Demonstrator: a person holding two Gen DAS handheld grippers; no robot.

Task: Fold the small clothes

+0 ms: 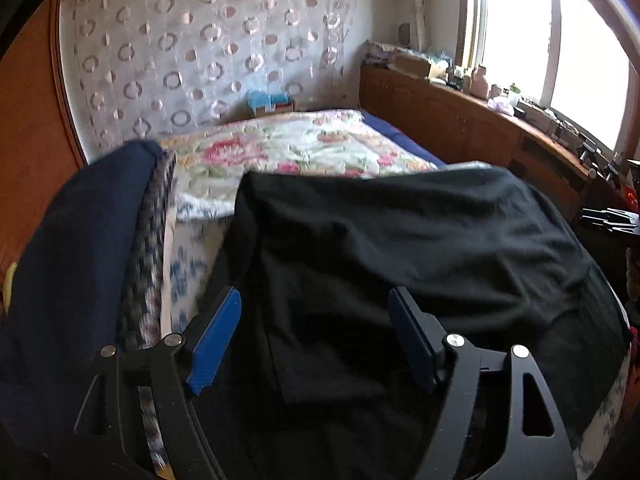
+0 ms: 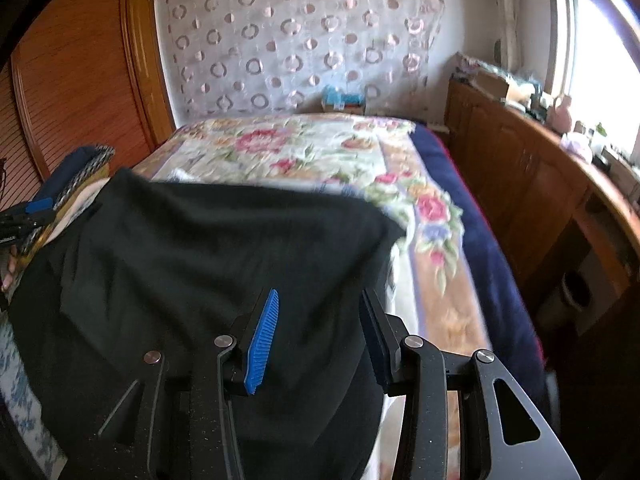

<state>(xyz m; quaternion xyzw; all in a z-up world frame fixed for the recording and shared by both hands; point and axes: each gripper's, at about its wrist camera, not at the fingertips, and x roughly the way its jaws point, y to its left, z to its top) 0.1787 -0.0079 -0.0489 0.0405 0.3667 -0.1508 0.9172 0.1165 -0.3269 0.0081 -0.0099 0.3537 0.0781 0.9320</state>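
Both grippers, left gripper (image 1: 316, 336) and right gripper (image 2: 320, 336), gape empty over the black garment (image 1: 400, 240), apparently freeing a fold; floral bedspread (image 2: 300, 148) at twelve o'clock.

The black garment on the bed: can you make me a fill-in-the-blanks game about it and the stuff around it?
1. The black garment lies on a bed with a ____-patterned bedspread.
2. The left gripper has its blue-padded fingers spread ____ over the garment.
3. Beside the garment, at the left edge of the bed, lies a pile of ____ blue cloth.
4. The curtain behind the bed is dotted with ____.

Missing words: flower; open; dark; circles
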